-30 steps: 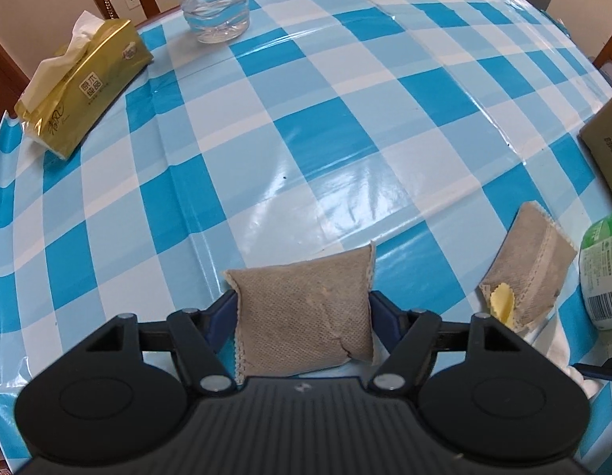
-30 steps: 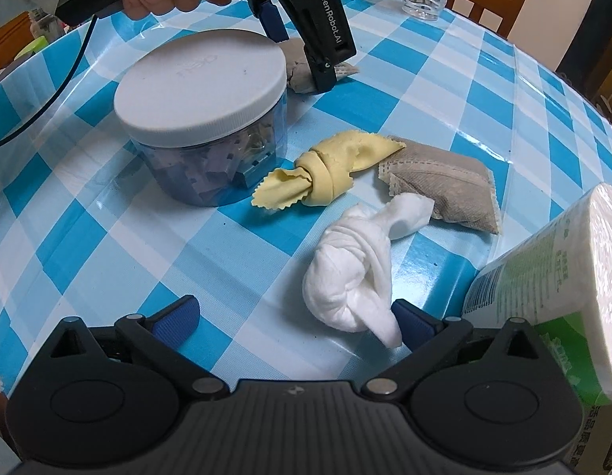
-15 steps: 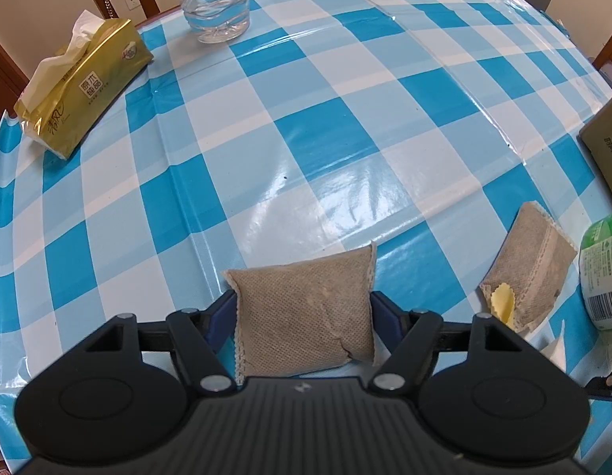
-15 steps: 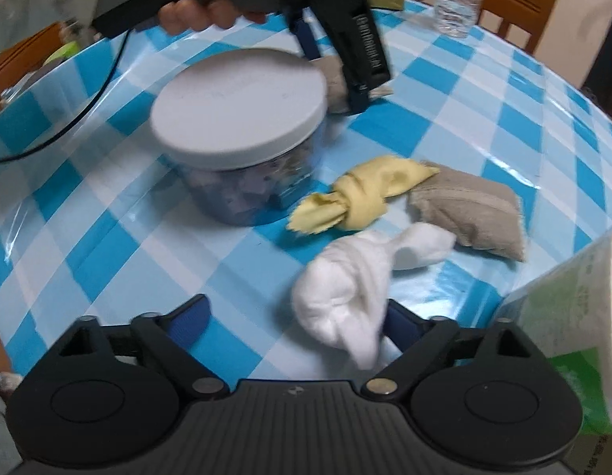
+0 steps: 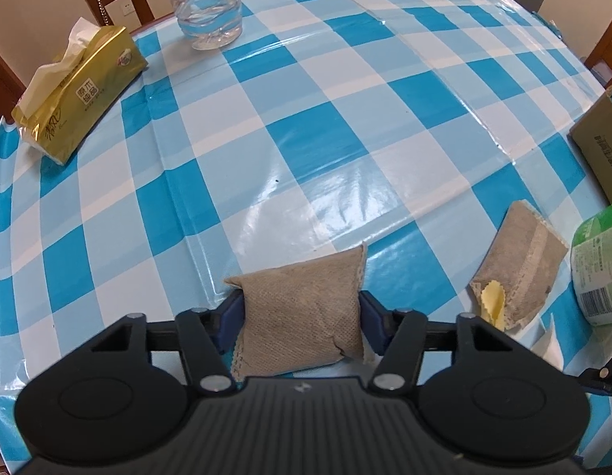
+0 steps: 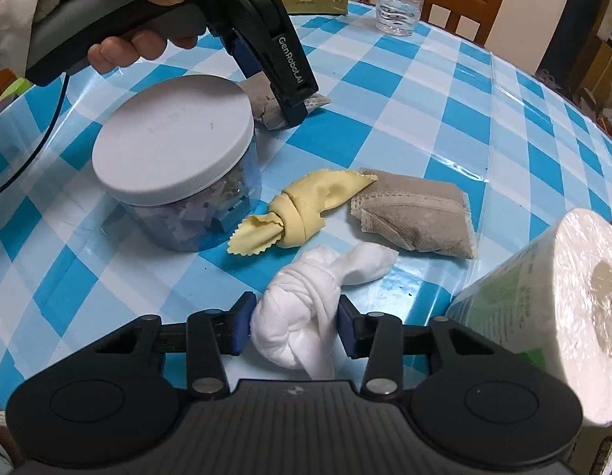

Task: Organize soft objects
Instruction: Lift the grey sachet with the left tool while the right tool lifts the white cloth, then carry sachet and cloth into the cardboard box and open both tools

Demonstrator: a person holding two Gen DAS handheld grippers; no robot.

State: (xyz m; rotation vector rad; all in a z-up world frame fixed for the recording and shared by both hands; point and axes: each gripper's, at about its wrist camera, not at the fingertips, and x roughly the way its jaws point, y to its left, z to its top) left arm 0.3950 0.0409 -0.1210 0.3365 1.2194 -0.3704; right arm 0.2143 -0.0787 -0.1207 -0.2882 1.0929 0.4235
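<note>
A grey-brown fabric pouch (image 5: 302,308) lies on the checked tablecloth between the blue pads of my left gripper (image 5: 302,316). Its jaws are closing and the pads press on both sides of the pouch. The right wrist view shows that gripper (image 6: 294,113) from the side, held in a hand and pointing steeply down. My right gripper (image 6: 294,324) is closing too, its pads pressed against a white knotted cloth (image 6: 302,289). Just beyond lie a yellow knotted cloth (image 6: 302,206) and a second grey pouch (image 6: 416,213).
A clear jar with a white lid (image 6: 171,138) stands left of the cloths. A paper towel roll (image 6: 543,316) lies at the right. Farther back are a gold tissue pack (image 5: 80,91), a water bottle (image 5: 207,8), a cardboard box (image 5: 598,142) and wooden chairs.
My right gripper's jaws went from wide apart to pressing on the white knotted cloth. The left jaws drew in and squeezed the pouch narrower. Neither hand shifted much.
</note>
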